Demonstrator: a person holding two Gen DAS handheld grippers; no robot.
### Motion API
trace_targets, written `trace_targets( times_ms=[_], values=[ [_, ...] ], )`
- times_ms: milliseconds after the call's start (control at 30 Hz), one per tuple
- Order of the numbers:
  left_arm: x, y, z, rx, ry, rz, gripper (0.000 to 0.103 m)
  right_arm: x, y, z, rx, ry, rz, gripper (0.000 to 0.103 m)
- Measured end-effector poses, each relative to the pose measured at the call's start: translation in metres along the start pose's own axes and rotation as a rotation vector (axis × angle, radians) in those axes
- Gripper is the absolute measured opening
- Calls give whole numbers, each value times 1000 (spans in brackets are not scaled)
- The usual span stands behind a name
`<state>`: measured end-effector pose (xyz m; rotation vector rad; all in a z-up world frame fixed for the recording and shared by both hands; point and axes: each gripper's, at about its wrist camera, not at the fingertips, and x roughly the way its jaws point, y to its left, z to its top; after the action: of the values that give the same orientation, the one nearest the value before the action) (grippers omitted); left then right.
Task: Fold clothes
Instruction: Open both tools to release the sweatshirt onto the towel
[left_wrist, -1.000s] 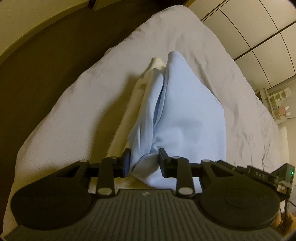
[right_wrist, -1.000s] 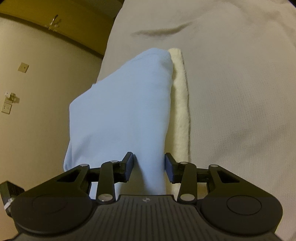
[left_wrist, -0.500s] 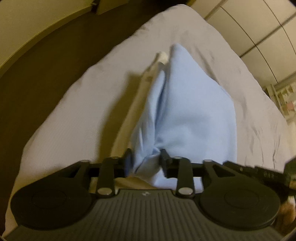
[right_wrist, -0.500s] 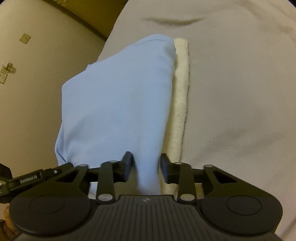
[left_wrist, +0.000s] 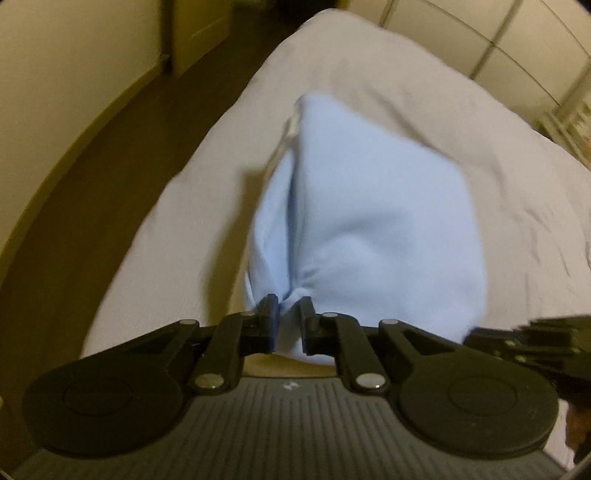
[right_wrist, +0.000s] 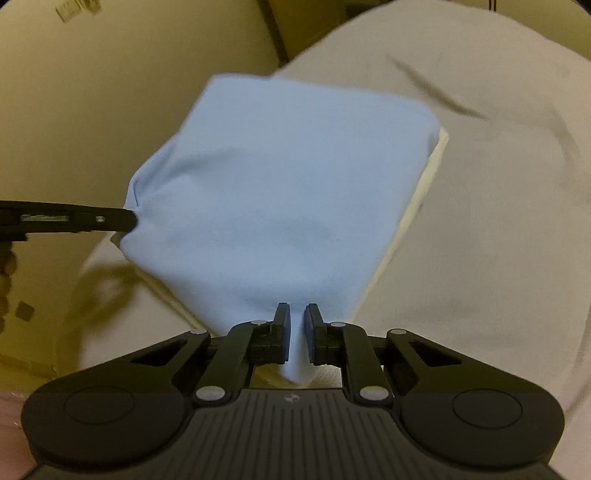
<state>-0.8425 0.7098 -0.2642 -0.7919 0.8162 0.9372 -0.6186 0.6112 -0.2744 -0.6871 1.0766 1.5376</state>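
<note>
- Your left gripper (left_wrist: 288, 314): jaws closing, pads pinched on a corner of the blue cloth (left_wrist: 369, 229).
- Your right gripper (right_wrist: 296, 325): jaws closing, clamped on the near corner.
- Cloth hangs stretched between both, over the bed (right_wrist: 498, 221); a cream towel (right_wrist: 424, 184) edge shows at 3 o'clock of it.
</note>
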Motion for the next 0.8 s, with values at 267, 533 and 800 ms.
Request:
trace_targets(
  times_ms=[267, 533, 800],
  values=[
    [-26, -4, 3, -57, 29, 59, 17, -16, 7, 8, 9, 19, 13, 39],
    [-81, -54, -17, -71, 103, 177, 38, -57, 4, 1, 73, 64, -18, 89],
    [-153, -111, -26, -28, -29, 294, 76, -118, 8, 2, 61, -25, -10, 90]
  ],
)
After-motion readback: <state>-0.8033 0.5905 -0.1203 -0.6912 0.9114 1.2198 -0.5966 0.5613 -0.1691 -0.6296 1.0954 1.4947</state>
